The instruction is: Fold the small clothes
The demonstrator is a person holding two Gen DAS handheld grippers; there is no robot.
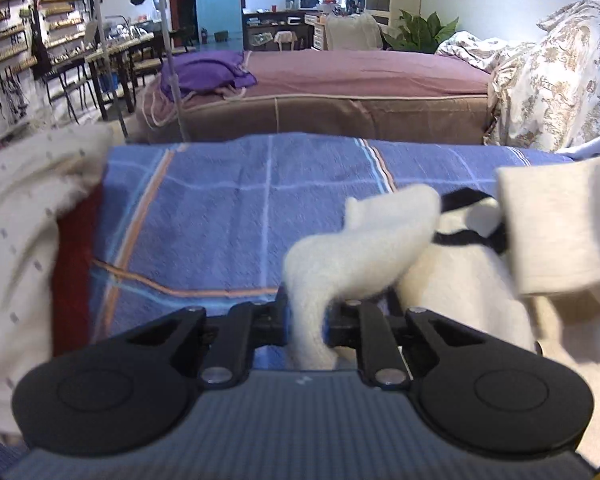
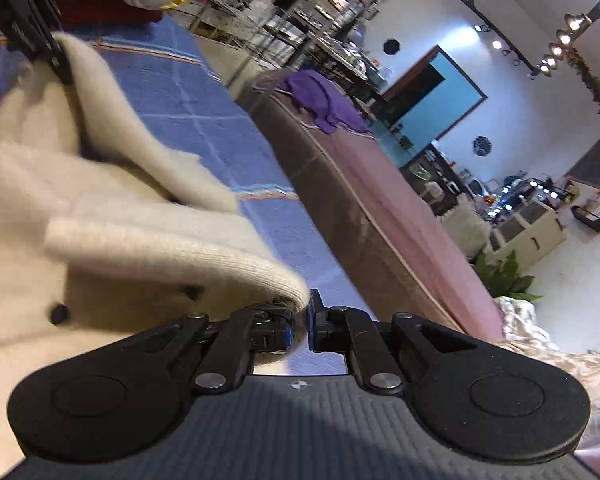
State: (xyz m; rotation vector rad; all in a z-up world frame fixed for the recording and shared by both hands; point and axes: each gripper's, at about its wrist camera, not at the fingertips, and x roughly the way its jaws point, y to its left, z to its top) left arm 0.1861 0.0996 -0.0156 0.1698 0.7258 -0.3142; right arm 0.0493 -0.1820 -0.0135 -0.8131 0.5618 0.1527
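Plaid blue blanket [image 1: 228, 216] under fuzzy cream cardigan [image 1: 364, 248] (both grippers pinching it)

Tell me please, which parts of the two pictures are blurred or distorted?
Left wrist view: the cream garment and blue plaid cloth are motion-smeared, while the left gripper is sharp. Right wrist view: the room is strongly tilted and fisheye-bent, and ceiling lamps glare.
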